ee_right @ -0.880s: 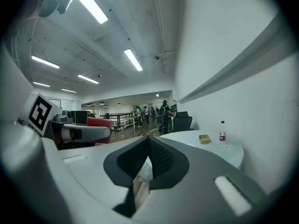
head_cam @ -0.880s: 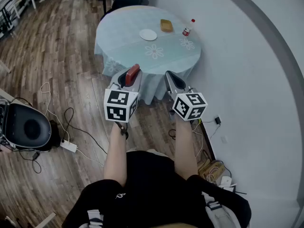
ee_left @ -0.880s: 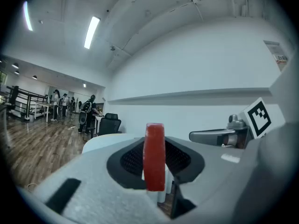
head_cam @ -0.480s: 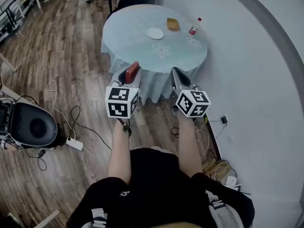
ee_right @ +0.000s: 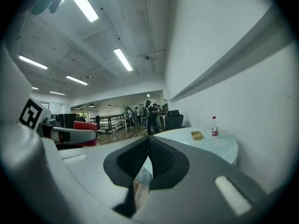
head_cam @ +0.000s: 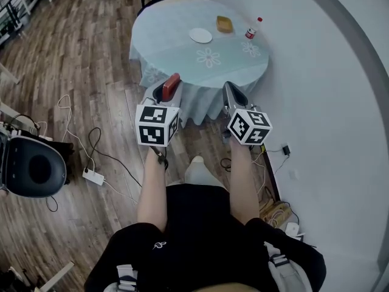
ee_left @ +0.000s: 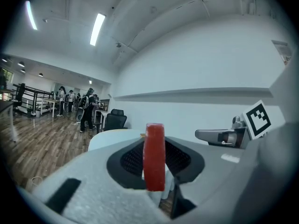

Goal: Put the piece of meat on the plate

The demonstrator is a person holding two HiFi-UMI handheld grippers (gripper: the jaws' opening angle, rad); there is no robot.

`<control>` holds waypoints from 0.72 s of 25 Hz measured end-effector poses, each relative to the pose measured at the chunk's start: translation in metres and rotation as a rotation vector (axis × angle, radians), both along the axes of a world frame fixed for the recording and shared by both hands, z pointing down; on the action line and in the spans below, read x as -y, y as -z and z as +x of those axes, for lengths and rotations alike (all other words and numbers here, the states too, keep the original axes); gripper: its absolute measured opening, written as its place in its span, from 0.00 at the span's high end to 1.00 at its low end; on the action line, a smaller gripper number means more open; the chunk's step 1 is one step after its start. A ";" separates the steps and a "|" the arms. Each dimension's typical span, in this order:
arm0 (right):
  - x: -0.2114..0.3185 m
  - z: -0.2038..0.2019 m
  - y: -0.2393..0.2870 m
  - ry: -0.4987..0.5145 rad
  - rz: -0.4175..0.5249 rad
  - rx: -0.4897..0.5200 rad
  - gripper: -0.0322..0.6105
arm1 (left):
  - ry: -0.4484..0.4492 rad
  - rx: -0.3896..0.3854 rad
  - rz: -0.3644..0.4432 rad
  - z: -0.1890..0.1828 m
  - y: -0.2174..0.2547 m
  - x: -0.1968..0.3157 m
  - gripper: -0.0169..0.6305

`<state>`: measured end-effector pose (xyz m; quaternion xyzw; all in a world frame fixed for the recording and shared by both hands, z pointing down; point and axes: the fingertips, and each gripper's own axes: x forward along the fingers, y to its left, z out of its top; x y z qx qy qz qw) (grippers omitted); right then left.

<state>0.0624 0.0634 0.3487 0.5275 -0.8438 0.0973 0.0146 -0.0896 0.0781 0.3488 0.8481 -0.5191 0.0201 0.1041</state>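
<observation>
Upper centre, the table [head_cam: 176, 47] bears the plate [head_cam: 200, 36], so the left gripper [head_cam: 165, 92] pinches the meat [head_cam: 172, 84] for carrying (right gripper [head_cam: 230, 95] closed, empty).

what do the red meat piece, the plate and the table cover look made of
Piece of meat: likely plastic or rubber, a fake; uniform red, smooth, straight-edged slab.
Plate: plain white, perhaps ceramic or plastic; too small to tell.
Tablecloth: pale blue fabric with white flower prints; it drapes in folds.
</observation>
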 end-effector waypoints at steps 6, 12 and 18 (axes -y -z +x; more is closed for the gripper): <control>0.030 -0.003 0.004 0.021 0.041 0.013 0.93 | 0.021 -0.012 0.000 -0.006 -0.006 0.029 0.83; 0.098 -0.004 -0.005 0.032 0.056 0.046 0.93 | 0.011 0.003 0.004 0.006 -0.014 0.092 0.83; 0.199 -0.006 -0.015 0.049 0.042 0.079 0.93 | 0.034 0.024 -0.042 0.001 -0.030 0.185 0.83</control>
